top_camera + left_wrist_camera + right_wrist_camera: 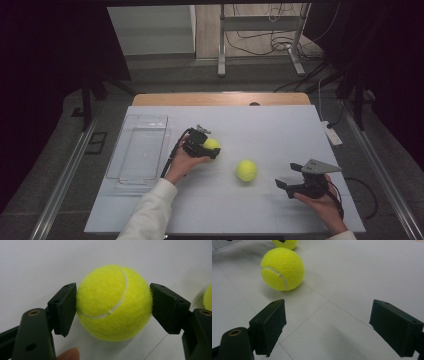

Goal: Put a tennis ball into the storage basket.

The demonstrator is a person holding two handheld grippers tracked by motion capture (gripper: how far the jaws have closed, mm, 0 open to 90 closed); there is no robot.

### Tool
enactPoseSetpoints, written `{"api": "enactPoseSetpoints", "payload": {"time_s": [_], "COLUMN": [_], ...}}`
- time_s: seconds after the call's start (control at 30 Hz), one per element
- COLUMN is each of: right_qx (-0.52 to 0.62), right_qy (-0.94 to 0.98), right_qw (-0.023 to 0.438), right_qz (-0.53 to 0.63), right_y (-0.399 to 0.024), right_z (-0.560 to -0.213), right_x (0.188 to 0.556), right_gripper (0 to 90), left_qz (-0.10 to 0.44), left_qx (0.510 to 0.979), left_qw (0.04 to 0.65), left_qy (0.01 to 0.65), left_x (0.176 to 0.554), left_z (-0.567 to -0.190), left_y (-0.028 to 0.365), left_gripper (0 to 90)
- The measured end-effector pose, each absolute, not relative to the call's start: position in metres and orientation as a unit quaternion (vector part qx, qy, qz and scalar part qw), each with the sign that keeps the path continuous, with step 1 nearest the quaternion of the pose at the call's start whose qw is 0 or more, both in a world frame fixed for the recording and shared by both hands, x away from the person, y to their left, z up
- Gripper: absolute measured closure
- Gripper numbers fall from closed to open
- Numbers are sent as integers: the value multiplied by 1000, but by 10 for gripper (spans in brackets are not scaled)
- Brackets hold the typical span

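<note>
Clamping my left gripper (113, 302) on one tennis ball (114, 302); my right gripper (328, 326) rests spread wide, near the second tennis ball (282, 268).

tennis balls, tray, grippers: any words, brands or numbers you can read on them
None can be read.
Held ball: white seam alone, no print on the side that shows.
Loose ball: the same.
Tray: clear plastic, no label seen.
Left gripper and right gripper: plain black, no marks.
</note>
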State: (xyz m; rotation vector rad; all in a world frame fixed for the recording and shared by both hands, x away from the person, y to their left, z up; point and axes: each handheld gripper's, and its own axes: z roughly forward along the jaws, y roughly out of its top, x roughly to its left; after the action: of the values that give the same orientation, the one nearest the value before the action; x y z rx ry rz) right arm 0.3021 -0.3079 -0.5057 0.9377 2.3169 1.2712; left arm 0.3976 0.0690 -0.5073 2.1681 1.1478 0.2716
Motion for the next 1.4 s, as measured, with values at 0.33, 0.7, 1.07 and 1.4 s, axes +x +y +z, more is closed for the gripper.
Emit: {"api": "enactPoseSetpoints", "payload": {"time_s": [0.33, 0.7, 1.07, 1.4], "right_qx": [330, 330, 330, 330], "right_qy": [814, 814, 815, 814], "right_qw": [168, 169, 169, 169], "right_qz": [447, 447, 446, 447], "right_y": [-308, -308, -308, -308], "right_z": [-506, -505, -506, -505], "right_x": [302, 302, 302, 302], "right_gripper": [140, 139, 140, 140], "left_qz": [110, 114, 120, 124], "left_qx": [819, 815, 811, 805], "left_qw": [354, 365, 376, 387], "left_qy": [437, 435, 432, 432], "left_x": [394, 391, 388, 385], "left_z": [-498, -493, -485, -479], "left_y": [75, 77, 82, 84], "left_gripper": [264, 264, 264, 264]}}
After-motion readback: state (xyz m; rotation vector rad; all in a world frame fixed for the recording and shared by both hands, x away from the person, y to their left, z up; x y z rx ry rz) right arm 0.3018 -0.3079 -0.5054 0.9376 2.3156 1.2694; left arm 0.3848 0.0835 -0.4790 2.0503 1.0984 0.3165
